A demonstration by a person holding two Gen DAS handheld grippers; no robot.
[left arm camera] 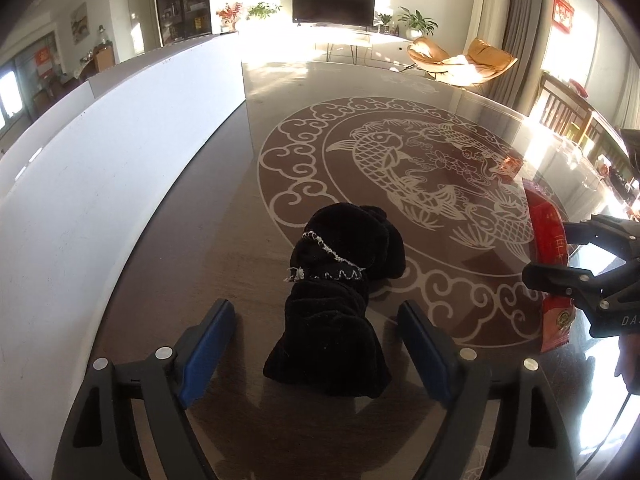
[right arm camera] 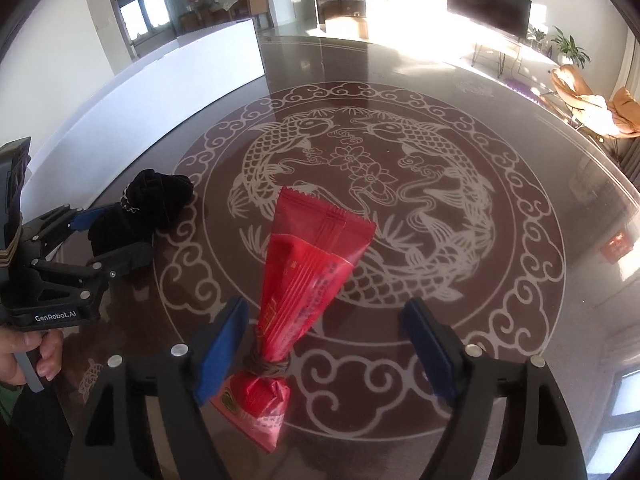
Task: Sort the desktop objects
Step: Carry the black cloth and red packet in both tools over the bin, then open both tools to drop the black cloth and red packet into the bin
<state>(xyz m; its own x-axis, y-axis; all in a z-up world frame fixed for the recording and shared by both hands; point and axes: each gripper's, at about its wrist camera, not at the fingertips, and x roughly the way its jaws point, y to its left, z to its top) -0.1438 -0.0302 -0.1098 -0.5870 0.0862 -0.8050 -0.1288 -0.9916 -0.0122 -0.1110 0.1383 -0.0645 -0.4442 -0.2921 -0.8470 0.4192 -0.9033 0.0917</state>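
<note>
Here, glossy brown table (right arm camera: 520, 168) with carp medallion, sunlit lounge, television (left arm camera: 334, 3) beyond, both grippers (left arm camera: 316, 316) (right arm camera: 326, 322) spread wide, red packet (right arm camera: 308, 272) lettering illegible, black velvet pouch (left arm camera: 340, 292) between left fingers.

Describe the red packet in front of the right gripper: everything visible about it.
The red packet is a glossy plastic wrapper with a serrated far end and printed markings too small to read. A brown band cinches it near its close end. It lies on the glass tabletop, lengthwise between the open right gripper's blue pads, beside the left-hand one.
</note>
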